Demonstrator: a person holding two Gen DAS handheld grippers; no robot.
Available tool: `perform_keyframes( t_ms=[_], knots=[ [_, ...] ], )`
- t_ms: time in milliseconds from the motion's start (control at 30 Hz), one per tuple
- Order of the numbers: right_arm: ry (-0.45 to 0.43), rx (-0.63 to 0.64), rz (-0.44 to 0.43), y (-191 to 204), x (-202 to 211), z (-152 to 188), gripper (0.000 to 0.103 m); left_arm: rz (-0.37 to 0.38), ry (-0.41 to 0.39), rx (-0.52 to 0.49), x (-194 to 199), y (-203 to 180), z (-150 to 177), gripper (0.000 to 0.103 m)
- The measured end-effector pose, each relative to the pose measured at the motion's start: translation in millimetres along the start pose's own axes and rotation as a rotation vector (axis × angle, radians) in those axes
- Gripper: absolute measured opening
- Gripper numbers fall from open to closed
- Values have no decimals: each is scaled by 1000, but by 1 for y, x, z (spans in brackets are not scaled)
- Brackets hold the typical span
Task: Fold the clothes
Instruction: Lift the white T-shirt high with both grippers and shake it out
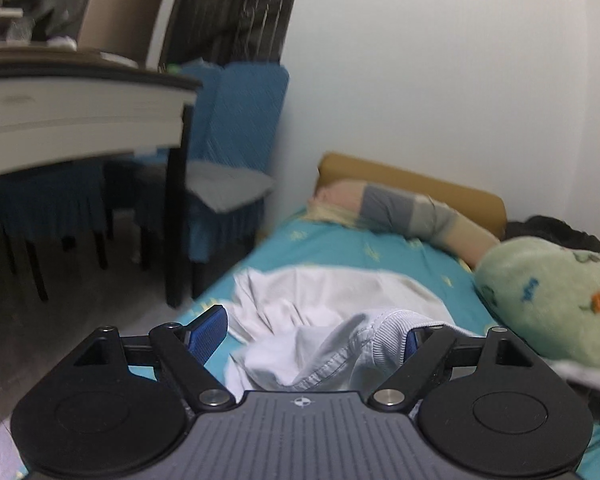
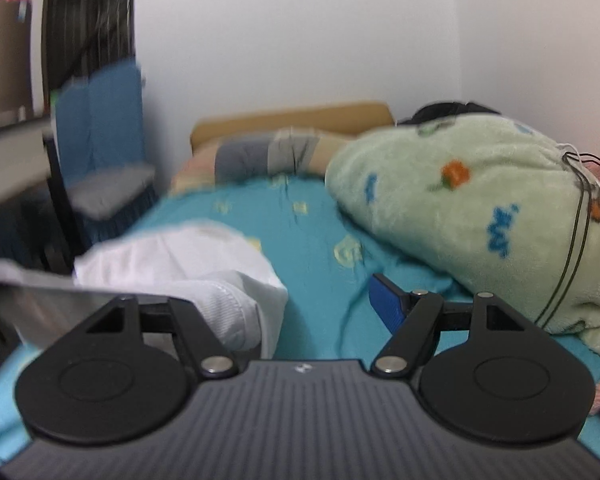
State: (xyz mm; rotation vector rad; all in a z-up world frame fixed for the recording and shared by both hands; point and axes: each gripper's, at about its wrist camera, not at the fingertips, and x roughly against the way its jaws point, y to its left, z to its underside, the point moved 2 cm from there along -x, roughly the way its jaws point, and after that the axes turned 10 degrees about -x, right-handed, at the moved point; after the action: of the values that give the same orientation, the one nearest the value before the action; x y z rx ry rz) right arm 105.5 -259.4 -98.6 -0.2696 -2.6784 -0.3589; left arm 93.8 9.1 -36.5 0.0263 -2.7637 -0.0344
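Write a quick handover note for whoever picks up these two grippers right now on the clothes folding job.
Left gripper: open, its fingers either side of the ribbed hem of the white garment, not clamped.
Right gripper: open; the garment bunches over its left finger, nothing clamped.
The garment lies crumpled on the turquoise bedsheet, near the bed's edge. A green fleece blanket is heaped on the right, beside it.
Done: no neat fold visible.
Left: grip the hem, spread the garment flat, then fold.

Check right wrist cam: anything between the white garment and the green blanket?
Only bare teal bedsheet lies between the white garment and the green blanket, per the right wrist view.
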Motion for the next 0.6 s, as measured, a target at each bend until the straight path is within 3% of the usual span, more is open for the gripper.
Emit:
perform_keyframes(
  t_ms=[100, 200, 267, 400, 600],
  knots=[
    [141, 51, 63, -1, -19, 22, 73, -19, -26, -32, 4, -2, -6, 85],
    [193, -20, 99, -13, -23, 27, 73, -13, -27, -63, 7, -7, -8, 85],
    [206, -82, 121, -23, -22, 27, 78, -11, -39, -78, 12, -9, -9, 86],
    [75, -206, 136, -39, -2, 11, 79, -10, -73, -75, 25, -8, -12, 87],
    [-173, -171, 79, -21, 56, -47, 79, -49, -218, -61, 62, 1, -45, 88]
  ],
)
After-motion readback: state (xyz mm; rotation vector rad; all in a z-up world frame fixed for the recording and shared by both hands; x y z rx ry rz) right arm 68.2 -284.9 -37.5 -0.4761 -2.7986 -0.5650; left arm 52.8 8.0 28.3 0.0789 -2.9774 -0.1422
